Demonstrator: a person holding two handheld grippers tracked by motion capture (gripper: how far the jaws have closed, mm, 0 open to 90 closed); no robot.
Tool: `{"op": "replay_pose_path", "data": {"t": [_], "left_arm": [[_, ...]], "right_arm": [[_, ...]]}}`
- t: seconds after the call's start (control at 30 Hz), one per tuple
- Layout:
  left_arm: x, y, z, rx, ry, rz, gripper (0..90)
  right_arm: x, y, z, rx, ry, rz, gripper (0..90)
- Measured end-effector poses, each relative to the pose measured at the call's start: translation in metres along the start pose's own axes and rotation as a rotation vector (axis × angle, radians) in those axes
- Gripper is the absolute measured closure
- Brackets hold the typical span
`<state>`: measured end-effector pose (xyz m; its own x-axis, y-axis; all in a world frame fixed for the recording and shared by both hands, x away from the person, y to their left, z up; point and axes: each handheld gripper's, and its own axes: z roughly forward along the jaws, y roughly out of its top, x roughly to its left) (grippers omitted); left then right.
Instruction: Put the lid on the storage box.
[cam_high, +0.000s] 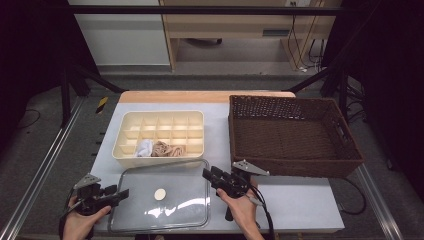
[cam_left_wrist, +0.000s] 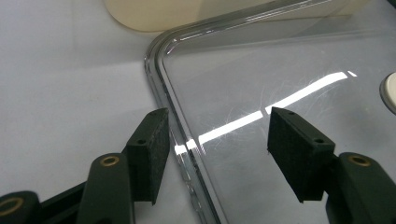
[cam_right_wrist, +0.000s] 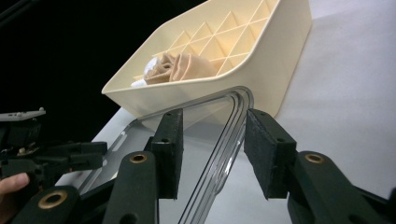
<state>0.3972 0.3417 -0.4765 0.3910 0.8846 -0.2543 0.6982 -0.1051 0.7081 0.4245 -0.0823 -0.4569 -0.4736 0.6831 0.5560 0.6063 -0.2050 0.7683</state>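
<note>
A clear lid (cam_high: 160, 195) is lying by a cream divided box (cam_high: 160, 131); the woven basket (cam_high: 292, 134) is showing dark brown.

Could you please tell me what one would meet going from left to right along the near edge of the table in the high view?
Left gripper → clear lid → right gripper.

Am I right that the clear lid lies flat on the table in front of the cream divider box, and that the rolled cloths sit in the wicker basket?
Not quite: the cloths sit in the front compartments of the divider box, as the high view shows; no cloths lie in the basket. The lid does lie flat on the table in front of the box.
</note>
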Motion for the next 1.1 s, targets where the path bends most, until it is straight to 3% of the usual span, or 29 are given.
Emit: {"op": "replay_pose_path", "data": {"t": [0.23, 0.27, 0.4, 0.47, 0.5, 0.57, 0.6, 0.67, 0.9, 1.03, 1.1], "left_arm": [[0.002, 0.000, -0.001, -0.018, -0.020, -0.028, 37.3], [0.002, -0.001, -0.001, -0.017, -0.016, -0.018, 37.3], [0.001, 0.000, 0.000, -0.024, -0.011, -0.009, 36.6], [0.001, -0.001, 0.000, -0.029, -0.016, -0.018, 36.6], [0.001, -0.001, 0.000, -0.029, -0.016, -0.018, 36.6], [0.001, 0.000, -0.002, -0.037, -0.014, -0.018, 39.0], [0.000, -0.001, -0.003, -0.038, -0.009, -0.013, 40.8], [0.000, 0.000, -0.002, -0.035, -0.002, -0.012, 39.1], [0.002, 0.001, -0.004, -0.027, 0.025, -0.017, 28.8], [0.005, 0.000, -0.005, -0.023, 0.010, -0.024, 27.8], [0.005, 0.000, -0.004, -0.029, -0.023, -0.046, 25.3]], "right_arm": [[0.005, 0.003, 0.008, -0.028, 0.021, 0.022, 60.4], [0.010, 0.005, 0.007, -0.012, 0.004, -0.007, 59.5], [0.010, 0.004, 0.005, 0.002, 0.012, -0.020, 55.0], [0.013, -0.001, 0.009, 0.064, 0.065, 0.007, 58.4], [0.013, -0.001, 0.009, 0.064, 0.065, 0.007, 58.4], [0.019, -0.007, 0.015, 0.103, 0.091, -0.053, 59.3], [0.021, -0.008, 0.016, 0.108, 0.108, -0.031, 59.9], [0.023, -0.006, 0.015, 0.120, 0.104, -0.060, 59.6], [0.014, -0.008, 0.007, 0.184, 0.111, -0.061, 60.5], [0.007, -0.008, 0.003, 0.187, 0.106, -0.071, 63.6], [0.003, -0.007, -0.002, 0.197, 0.090, -0.087, 66.1]]}}
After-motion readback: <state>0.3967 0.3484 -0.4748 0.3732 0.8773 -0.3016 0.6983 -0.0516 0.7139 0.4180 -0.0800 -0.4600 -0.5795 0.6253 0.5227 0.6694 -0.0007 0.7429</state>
